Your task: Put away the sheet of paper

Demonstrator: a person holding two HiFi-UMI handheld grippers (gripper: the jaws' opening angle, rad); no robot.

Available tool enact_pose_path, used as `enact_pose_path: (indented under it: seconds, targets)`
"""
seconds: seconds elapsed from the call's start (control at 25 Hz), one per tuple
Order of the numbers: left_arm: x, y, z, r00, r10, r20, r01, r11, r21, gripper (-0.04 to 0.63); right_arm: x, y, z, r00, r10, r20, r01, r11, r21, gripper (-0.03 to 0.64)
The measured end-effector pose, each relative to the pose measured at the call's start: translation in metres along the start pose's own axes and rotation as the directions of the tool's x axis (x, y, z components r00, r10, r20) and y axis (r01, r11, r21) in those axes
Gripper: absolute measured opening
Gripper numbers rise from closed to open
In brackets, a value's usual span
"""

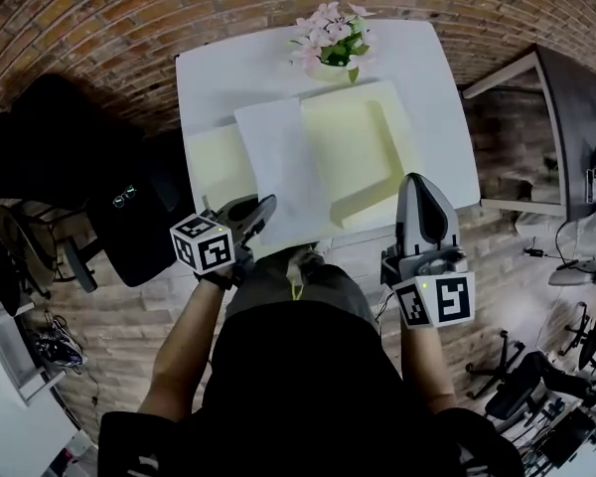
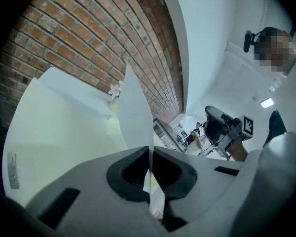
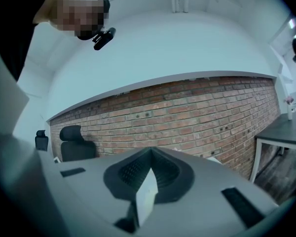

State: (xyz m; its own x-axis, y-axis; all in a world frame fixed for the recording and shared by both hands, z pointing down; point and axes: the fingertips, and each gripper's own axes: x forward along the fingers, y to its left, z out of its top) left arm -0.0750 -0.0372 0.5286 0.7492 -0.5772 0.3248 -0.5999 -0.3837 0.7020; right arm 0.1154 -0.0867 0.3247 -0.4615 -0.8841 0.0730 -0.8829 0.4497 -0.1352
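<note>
- My left gripper (image 2: 149, 154) is clamped tight, jaws pinched together on the near edge of the thin white sheet of paper (image 1: 283, 167). A thin sheet needs a full squeeze or it slides out.
- The sheet runs away from the jaws and, in the left gripper view, stands on edge. My hand is rolled over, so I judge the near end is raised off the surface, ready to steer.
- My right gripper (image 1: 422, 185) hangs just off the near right corner of the table with its jaws together. It is aimed at the brick wall (image 3: 197, 112) and touches nothing on the table. A small pale sliver sits at the base of the jaws, and I can't tell what it is.
- Further out, the paper drapes across the left part of the pale yellow shallow tray (image 1: 363, 147). The tray has a raised lip along its right and near sides, and I read it as where the sheet goes.
- The tray's bare floor shows nothing else in it.
- A pale yellow flat panel (image 1: 214, 162) lies beside it on the left, partly under the paper.
- All of this rests on the white rectangular table (image 1: 219, 78).
- At the far edge a pot of pink flowers (image 1: 328, 38) sits well clear of the sheet.
</note>
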Motion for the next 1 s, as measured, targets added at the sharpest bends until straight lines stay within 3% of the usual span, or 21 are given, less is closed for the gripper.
enact_pose_path:
  seconds: [0.28, 0.84, 1.0]
  targets:
    - [0.001, 0.018, -0.029, 0.998, 0.047, -0.044, -0.05, 0.996, -0.072, 0.025, 0.004, 0.001, -0.005, 1.0, 0.012, -0.014, -0.012, 1.0, -0.003, 0.014]
    - [0.037, 0.055, -0.029, 0.989, 0.147, -0.024, -0.149, 0.984, -0.098, 0.025, -0.013, -0.02, -0.01, 0.998, -0.04, -0.045, 0.039, 0.999, -0.024, 0.014]
    - [0.054, 0.056, -0.028, 0.99, 0.136, -0.043, -0.139, 0.986, -0.093, 0.025, -0.016, -0.023, -0.011, 0.998, -0.046, -0.046, 0.046, 0.999, -0.016, 0.014]
